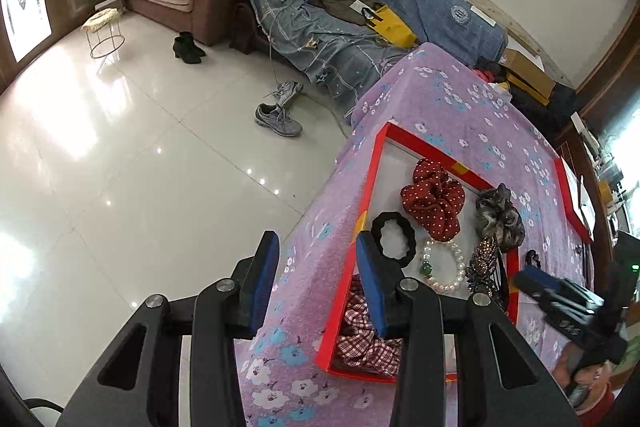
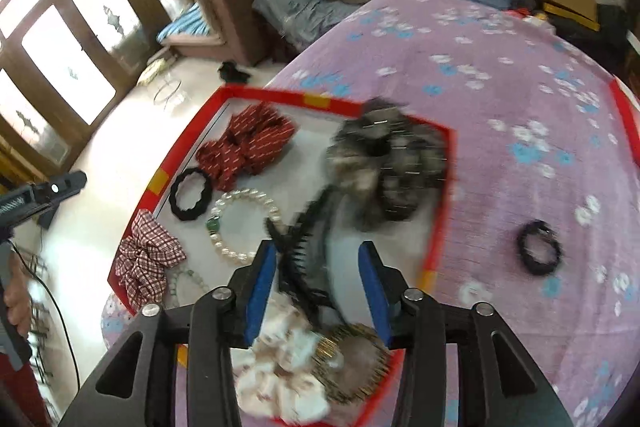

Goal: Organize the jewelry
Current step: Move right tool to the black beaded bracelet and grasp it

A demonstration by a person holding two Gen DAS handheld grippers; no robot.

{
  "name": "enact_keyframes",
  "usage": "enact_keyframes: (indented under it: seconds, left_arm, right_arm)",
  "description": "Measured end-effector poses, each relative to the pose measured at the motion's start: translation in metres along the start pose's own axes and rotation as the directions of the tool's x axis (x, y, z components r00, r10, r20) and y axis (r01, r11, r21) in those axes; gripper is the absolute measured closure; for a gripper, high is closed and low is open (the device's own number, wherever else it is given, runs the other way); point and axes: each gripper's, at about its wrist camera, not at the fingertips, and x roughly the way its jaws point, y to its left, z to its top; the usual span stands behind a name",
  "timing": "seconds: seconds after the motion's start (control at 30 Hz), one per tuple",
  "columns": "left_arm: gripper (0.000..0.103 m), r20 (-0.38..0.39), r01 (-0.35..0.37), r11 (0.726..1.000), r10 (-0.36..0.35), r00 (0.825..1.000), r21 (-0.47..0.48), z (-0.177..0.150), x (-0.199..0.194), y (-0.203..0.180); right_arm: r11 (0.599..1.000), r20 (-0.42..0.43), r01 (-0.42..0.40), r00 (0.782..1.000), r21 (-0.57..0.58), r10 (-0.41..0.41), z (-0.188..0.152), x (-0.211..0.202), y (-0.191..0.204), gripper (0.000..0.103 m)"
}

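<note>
Right wrist, gripper [image 2: 318, 283] parted above tray [image 2: 280, 95]

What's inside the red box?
Inside the red box lie a red dotted scrunchie, grey scrunchie, black hair tie, pearl bracelet, checked bow and black comb clip. The near corner is hidden behind the right gripper.

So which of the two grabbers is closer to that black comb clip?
The right gripper: the black comb clip lies between its open fingers. The left gripper sits off at the red tray's outer edge.
</note>
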Motion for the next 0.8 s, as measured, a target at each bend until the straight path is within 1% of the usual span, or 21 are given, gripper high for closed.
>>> enact_keyframes:
  seconds: [0.1, 0.2, 0.3, 0.4, 0.47, 0.53, 0.67, 0.8]
  left_arm:
    - [0.064, 0.002, 0.006, 1.000, -0.006, 1.000, 0.021, 0.003, 0.003, -0.011]
    - [0.064, -0.008, 0.021, 0.999, -0.021, 1.000, 0.043, 0.005, 0.007, -0.022]
    - [0.064, -0.017, 0.037, 0.997, -0.036, 0.999, 0.063, 0.006, 0.010, -0.036]
    - [0.064, -0.026, 0.051, 0.995, -0.049, 0.998, 0.084, 0.008, 0.012, -0.052]
    - [0.064, -0.030, 0.060, 0.993, -0.058, 0.998, 0.103, 0.008, 0.013, -0.066]
    - [0.064, -0.031, 0.064, 0.990, -0.061, 0.998, 0.127, 0.008, 0.013, -0.082]
    - [0.064, -0.040, 0.073, 0.982, -0.067, 0.997, 0.174, 0.006, 0.015, -0.117]
    - [0.064, -0.071, 0.111, 0.970, -0.098, 0.993, 0.215, 0.000, 0.024, -0.164]
  right_arm:
    - [0.996, 0.018, 0.030, 0.999, 0.085, -0.032, -0.013, -0.020, -0.031, 0.053]
    - [0.979, 0.007, 0.072, 0.997, 0.193, -0.075, -0.033, -0.034, -0.069, 0.053]
    - [0.946, -0.019, 0.108, 0.994, 0.305, -0.107, -0.059, -0.046, -0.109, 0.053]
    - [0.914, -0.036, 0.127, 0.992, 0.385, -0.122, -0.077, -0.054, -0.140, 0.053]
    - [0.903, -0.039, 0.134, 0.991, 0.409, -0.129, -0.084, -0.058, -0.155, 0.053]
    - [0.900, -0.037, 0.135, 0.991, 0.414, -0.132, -0.085, -0.059, -0.164, 0.053]
    - [0.903, -0.027, 0.121, 0.992, 0.413, -0.121, -0.081, -0.054, -0.177, 0.053]
    - [0.912, -0.017, 0.095, 0.995, 0.399, -0.097, -0.073, -0.047, -0.185, 0.053]
